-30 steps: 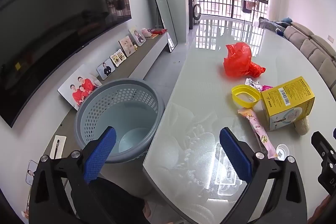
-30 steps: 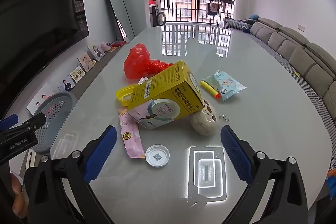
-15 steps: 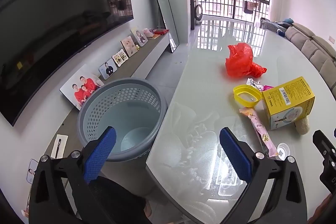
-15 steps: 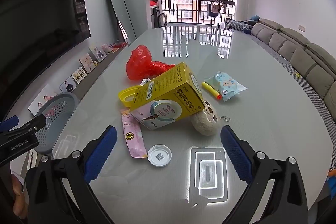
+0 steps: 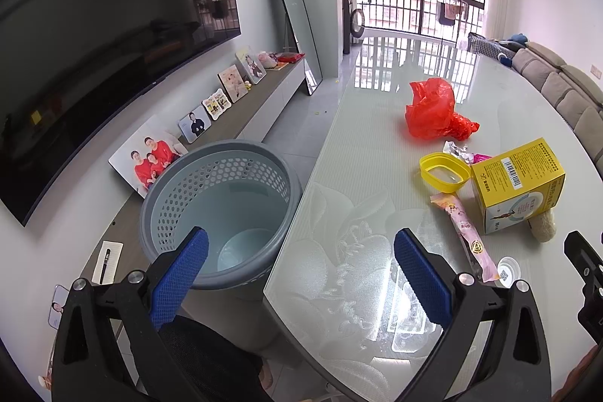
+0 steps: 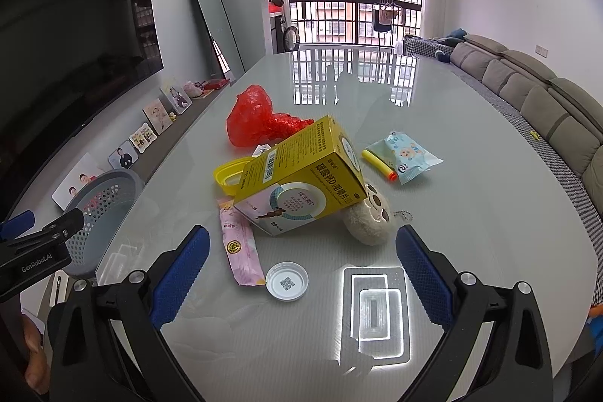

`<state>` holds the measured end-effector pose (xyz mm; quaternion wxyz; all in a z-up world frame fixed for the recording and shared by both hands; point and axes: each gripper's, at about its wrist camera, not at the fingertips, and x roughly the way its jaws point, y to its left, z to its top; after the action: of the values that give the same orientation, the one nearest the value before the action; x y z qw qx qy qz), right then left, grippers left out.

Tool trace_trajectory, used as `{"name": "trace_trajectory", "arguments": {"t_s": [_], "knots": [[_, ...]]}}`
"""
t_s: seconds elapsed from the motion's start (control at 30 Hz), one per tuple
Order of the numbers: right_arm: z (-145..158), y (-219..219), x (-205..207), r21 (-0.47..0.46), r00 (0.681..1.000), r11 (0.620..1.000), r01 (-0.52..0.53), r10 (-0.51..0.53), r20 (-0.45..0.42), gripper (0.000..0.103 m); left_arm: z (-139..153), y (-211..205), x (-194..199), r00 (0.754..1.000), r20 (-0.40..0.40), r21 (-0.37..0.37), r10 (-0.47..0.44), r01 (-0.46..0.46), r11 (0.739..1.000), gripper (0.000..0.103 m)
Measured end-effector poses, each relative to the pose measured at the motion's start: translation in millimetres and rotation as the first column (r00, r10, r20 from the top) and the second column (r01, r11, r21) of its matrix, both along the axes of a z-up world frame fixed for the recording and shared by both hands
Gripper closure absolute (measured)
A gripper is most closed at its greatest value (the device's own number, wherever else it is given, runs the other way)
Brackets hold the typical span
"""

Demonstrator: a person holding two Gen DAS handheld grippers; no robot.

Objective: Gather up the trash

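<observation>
A grey perforated bin (image 5: 222, 198) stands on the floor beside the glass table (image 5: 350, 183); my left gripper (image 5: 299, 264) hovers open over the bin's near rim and the table edge. On the table lie a red plastic bag (image 6: 260, 123), a yellow lid (image 6: 230, 174), a tilted yellow box (image 6: 301, 183), a pink sachet (image 6: 241, 247), a white cap (image 6: 287, 280), a beige plush keychain (image 6: 371, 217), a yellow foam dart (image 6: 378, 164) and a light blue packet (image 6: 409, 153). My right gripper (image 6: 299, 264) is open above the table, just behind the cap.
A TV (image 5: 94, 44), photo frames (image 5: 196, 123) on a low cabinet and a leaning mirror (image 5: 294, 17) line the left wall. A grey sofa (image 6: 546, 108) runs along the right. A dark chair back (image 5: 203, 356) sits below my left gripper.
Both grippers have drifted slightly; the trash and bin appear a little farther right in the left wrist view. Nothing was grasped or moved.
</observation>
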<state>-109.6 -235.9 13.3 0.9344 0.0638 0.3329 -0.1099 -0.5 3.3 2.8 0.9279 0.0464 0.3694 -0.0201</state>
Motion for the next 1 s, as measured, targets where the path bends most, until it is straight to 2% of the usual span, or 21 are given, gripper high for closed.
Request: {"name": "trace_trajectory", "arguments": {"t_s": [0.7, 0.9, 0.93, 1.0], "knots": [[3.5, 0.8, -1.7, 0.003, 1.0, 1.0, -0.006, 0.006, 0.003, 0.008, -0.6, -4.9, -2.5, 1.0, -0.001, 0.007, 0.008, -0.008, 1.0, 0.006], [-0.1, -0.6, 0.7, 0.007, 1.0, 1.0, -0.007, 0.007, -0.007, 0.008, 0.5, -0.3, -8.2, 1.0, -0.007, 0.008, 0.007, -0.007, 1.0, 0.006], [-0.1, -0.6, 0.9, 0.008, 1.0, 1.0, -0.007, 0.008, -0.006, 0.008, 4.3, 13.8, -12.2, 1.0, -0.008, 0.007, 0.013, -0.013, 1.0, 0.006], [-0.6, -0.9, 1.6, 0.006, 1.0, 1.0, -0.007, 0.007, -0.006, 0.008, 5.6, 15.9, -14.4, 1.0, -0.009, 0.009, 0.013, -0.013, 1.0, 0.006]]}}
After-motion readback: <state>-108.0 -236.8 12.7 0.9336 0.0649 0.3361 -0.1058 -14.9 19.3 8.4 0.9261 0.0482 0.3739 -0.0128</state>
